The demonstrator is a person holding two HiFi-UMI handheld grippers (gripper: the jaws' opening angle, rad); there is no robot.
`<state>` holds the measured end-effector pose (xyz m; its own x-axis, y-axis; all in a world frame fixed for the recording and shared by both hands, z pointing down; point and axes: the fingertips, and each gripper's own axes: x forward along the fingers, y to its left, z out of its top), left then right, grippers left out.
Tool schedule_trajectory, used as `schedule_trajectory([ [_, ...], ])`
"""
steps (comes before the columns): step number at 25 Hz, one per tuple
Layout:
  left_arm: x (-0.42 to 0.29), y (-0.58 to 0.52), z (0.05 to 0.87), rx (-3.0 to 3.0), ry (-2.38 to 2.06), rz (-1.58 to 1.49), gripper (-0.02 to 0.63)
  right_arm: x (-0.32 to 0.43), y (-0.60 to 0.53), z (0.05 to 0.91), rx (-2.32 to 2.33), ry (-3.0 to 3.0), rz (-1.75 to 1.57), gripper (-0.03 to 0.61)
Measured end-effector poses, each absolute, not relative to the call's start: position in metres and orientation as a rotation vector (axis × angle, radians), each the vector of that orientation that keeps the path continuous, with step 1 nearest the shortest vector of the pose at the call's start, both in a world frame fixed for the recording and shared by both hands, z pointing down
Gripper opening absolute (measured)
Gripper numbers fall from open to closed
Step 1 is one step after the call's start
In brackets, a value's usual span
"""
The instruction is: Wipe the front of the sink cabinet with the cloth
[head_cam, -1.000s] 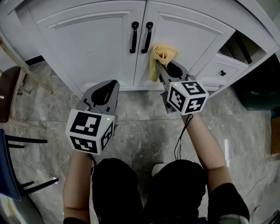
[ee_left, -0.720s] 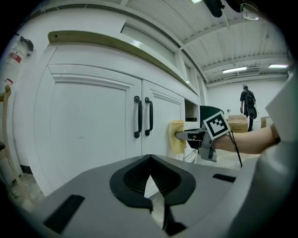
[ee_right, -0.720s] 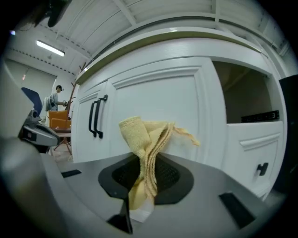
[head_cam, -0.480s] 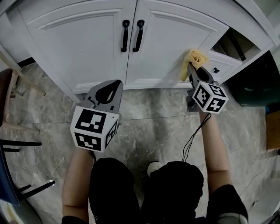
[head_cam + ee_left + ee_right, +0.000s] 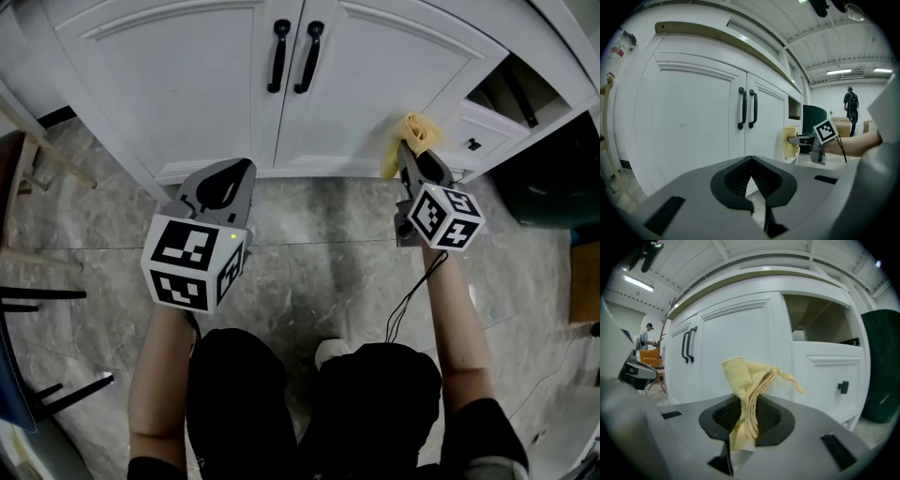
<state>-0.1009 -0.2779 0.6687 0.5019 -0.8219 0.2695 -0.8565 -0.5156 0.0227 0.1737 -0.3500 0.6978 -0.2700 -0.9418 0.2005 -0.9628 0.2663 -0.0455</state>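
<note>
- My right gripper (image 5: 405,157) is clamped on the yellow cloth (image 5: 413,130). A bunched fold is pinched between the jaws, and the loose top stands up past the tips.
- The cloth sticks out ahead of the jaws so that soft fabric, not hard plastic, meets the painted surface.
- The cloth sits against the white sink cabinet (image 5: 178,89), low on the right door (image 5: 389,80). It is near that door's right edge, just beside the small drawer (image 5: 480,131) with its dark knob (image 5: 472,144).
- In the left gripper view the cloth looks pressed flat to the cabinet face, so I judge it is in contact.
- My right arm is stretched forward and angled toward the panel, which I read as leaning weight into the wipe.
- My left gripper (image 5: 228,180) has its jaws together on nothing. It hangs over the grey marble floor (image 5: 319,234), short of the left door and well apart from the cloth.
- I judge the left gripper is parked there to stay clear of the wiping path.
- The two black door handles (image 5: 293,56) stand side by side at the middle seam, well to the left of the cloth.
- The left door and much of the right door lie away from the cloth, so I judge the wipe has a good way to go.
</note>
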Motion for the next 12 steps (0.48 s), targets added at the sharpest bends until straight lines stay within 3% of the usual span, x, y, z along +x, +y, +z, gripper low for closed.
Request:
schedule_trajectory([
  [12,-0.126,-0.273,0.693,2.51,-1.51,0.394,0.015,0.01,-0.34,0.743,1.362,-2.633,0.082,0.083],
])
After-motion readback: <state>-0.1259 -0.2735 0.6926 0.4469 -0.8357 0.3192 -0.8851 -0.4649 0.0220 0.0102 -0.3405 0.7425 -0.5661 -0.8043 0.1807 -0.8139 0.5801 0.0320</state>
